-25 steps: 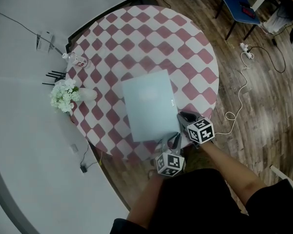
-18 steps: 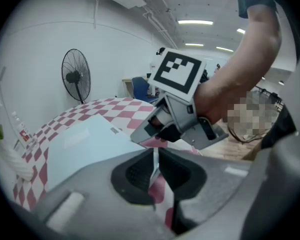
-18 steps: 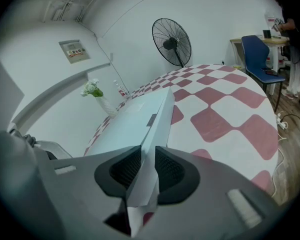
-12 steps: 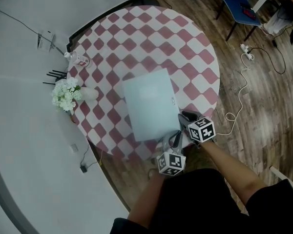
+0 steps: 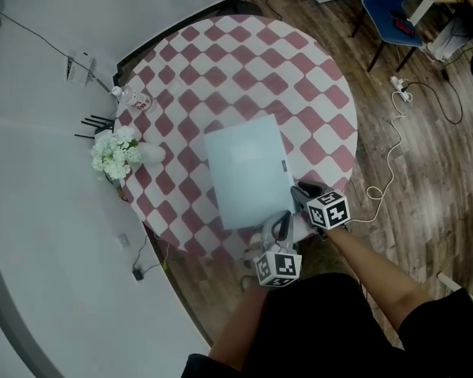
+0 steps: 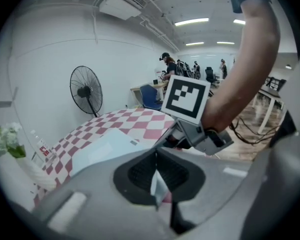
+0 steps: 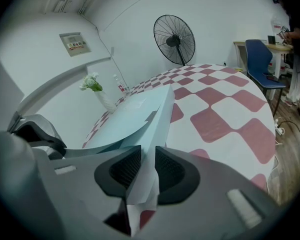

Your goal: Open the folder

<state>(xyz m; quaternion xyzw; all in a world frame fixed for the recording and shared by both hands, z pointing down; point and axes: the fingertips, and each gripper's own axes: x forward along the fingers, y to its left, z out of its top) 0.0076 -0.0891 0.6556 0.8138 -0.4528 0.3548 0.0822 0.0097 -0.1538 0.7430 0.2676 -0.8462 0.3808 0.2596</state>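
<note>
The pale folder (image 5: pixel 244 170) lies on the checkered surface (image 5: pixel 236 53), its near corner parting. The left gripper (image 5: pixel 279 225) has its fingers (image 6: pixel 140 175) pinched tight on one thin cover sheet; the right gripper (image 5: pixel 301 193) clamps another sheet beside it

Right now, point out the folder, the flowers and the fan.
folder (image 5: pixel 246 172), head view, middle of its cover.
flowers (image 5: pixel 114 153), head view, the white blooms.
fan (image 7: pixel 174 38), right gripper view, its round cage.
</note>
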